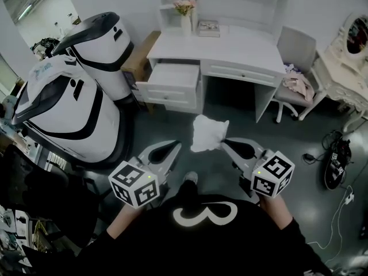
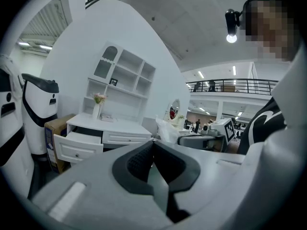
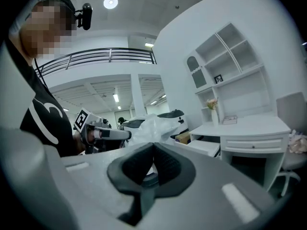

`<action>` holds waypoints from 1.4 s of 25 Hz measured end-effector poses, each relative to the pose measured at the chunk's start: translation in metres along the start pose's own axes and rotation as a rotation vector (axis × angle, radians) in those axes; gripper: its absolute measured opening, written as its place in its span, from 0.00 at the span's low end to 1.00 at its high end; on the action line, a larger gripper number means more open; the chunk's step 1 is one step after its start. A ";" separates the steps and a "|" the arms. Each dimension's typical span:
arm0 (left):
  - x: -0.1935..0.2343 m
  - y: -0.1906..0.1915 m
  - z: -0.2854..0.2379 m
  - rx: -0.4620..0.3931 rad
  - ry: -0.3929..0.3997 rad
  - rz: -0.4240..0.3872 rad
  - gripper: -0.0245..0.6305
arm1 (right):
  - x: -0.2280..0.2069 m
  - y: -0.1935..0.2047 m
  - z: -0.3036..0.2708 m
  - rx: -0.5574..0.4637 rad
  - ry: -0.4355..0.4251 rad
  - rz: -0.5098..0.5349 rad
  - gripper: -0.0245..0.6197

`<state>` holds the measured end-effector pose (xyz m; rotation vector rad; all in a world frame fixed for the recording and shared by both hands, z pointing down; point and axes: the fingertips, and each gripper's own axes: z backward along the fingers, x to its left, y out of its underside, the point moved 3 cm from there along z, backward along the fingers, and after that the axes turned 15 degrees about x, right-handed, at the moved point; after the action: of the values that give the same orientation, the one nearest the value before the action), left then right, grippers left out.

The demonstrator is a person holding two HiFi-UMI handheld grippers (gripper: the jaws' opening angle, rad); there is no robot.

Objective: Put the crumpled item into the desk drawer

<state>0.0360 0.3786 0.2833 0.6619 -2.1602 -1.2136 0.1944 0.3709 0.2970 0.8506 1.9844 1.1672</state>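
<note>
The crumpled item is a white, bag-like wad held in the air in front of me. My right gripper is shut on its edge, and the wad bulges just past the closed tips. My left gripper hangs beside it, shut with nothing between its jaws. The white desk stands ahead across the dark floor. Its left drawer is pulled open, also seen from the left gripper view and the right gripper view.
Two big white-and-black machines fill the left side, with a cardboard box by the desk. A grey chair and a cream vanity table stand on the right. Cables lie on the floor. A flower vase sits on the desk.
</note>
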 end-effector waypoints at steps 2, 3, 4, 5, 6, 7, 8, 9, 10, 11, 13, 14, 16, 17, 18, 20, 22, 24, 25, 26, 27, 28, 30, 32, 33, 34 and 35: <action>0.006 -0.001 -0.005 0.000 0.004 0.002 0.05 | -0.005 -0.001 -0.005 0.002 0.002 -0.001 0.04; 0.010 -0.002 -0.008 0.002 0.007 0.005 0.05 | -0.007 -0.001 -0.007 0.004 0.003 -0.003 0.04; 0.012 -0.002 -0.011 0.004 0.010 0.007 0.05 | -0.010 -0.001 -0.010 0.005 0.004 -0.006 0.04; 0.015 -0.003 -0.014 0.006 0.013 0.007 0.05 | -0.013 -0.001 -0.012 0.006 0.005 -0.010 0.04; 0.018 -0.005 -0.017 0.008 0.016 0.006 0.05 | -0.017 -0.002 -0.014 0.008 0.007 -0.013 0.04; 0.021 -0.006 -0.020 0.010 0.020 0.005 0.05 | -0.020 -0.003 -0.016 0.009 0.011 -0.016 0.04; 0.024 -0.008 -0.024 0.011 0.024 0.003 0.05 | -0.024 -0.004 -0.019 0.010 0.014 -0.018 0.04; 0.028 -0.009 -0.027 0.012 0.028 0.003 0.05 | -0.028 -0.004 -0.023 0.012 0.017 -0.020 0.04; 0.032 -0.010 -0.031 0.013 0.031 0.002 0.05 | -0.033 -0.005 -0.026 0.015 0.019 -0.021 0.04; 0.037 -0.011 -0.034 0.014 0.033 0.003 0.05 | -0.038 -0.005 -0.030 0.017 0.020 -0.023 0.04; 0.047 -0.015 -0.042 0.017 0.034 0.006 0.05 | -0.048 -0.008 -0.039 0.021 0.018 -0.025 0.04; 0.053 -0.016 -0.046 0.019 0.033 0.010 0.05 | -0.053 -0.010 -0.044 0.024 0.016 -0.027 0.04; 0.068 -0.020 -0.054 0.023 0.032 0.021 0.05 | -0.064 -0.015 -0.055 0.031 0.012 -0.032 0.04; 0.076 -0.022 -0.058 0.026 0.032 0.027 0.05 | -0.070 -0.017 -0.062 0.035 0.010 -0.035 0.04; 0.085 -0.025 -0.062 0.030 0.033 0.033 0.05 | -0.076 -0.021 -0.069 0.039 0.010 -0.039 0.04; 0.105 -0.032 -0.072 0.035 0.035 0.045 0.05 | -0.091 -0.029 -0.085 0.048 0.009 -0.046 0.04; 0.126 -0.041 -0.082 0.042 0.040 0.056 0.05 | -0.105 -0.037 -0.103 0.059 0.007 -0.056 0.04; 0.146 -0.051 -0.094 0.051 0.047 0.066 0.05 | -0.121 -0.046 -0.120 0.071 0.005 -0.067 0.04; 0.157 -0.056 -0.100 0.057 0.051 0.070 0.05 | -0.129 -0.050 -0.129 0.077 0.005 -0.073 0.04; 0.169 -0.061 -0.106 0.063 0.055 0.073 0.05 | -0.138 -0.056 -0.137 0.082 0.005 -0.078 0.04; 0.181 -0.067 -0.113 0.069 0.058 0.077 0.05 | -0.147 -0.062 -0.147 0.088 0.007 -0.083 0.04; 0.193 -0.073 -0.119 0.074 0.060 0.082 0.05 | -0.157 -0.067 -0.156 0.094 0.009 -0.089 0.04; 0.218 -0.085 -0.133 0.082 0.064 0.092 0.05 | -0.177 -0.079 -0.174 0.103 0.014 -0.103 0.04; 0.241 -0.097 -0.147 0.091 0.070 0.097 0.05 | -0.198 -0.089 -0.191 0.108 0.021 -0.118 0.04; 0.253 -0.102 -0.155 0.097 0.073 0.097 0.05 | -0.208 -0.093 -0.200 0.110 0.025 -0.125 0.04; 0.265 -0.107 -0.162 0.103 0.075 0.097 0.05 | -0.219 -0.098 -0.209 0.113 0.028 -0.132 0.04; 0.277 -0.111 -0.169 0.109 0.076 0.098 0.05 | -0.228 -0.103 -0.219 0.115 0.030 -0.138 0.04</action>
<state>-0.0311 0.0447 0.3232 0.6291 -2.1799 -1.0103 0.1257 0.0477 0.3365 0.7430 2.1160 1.0009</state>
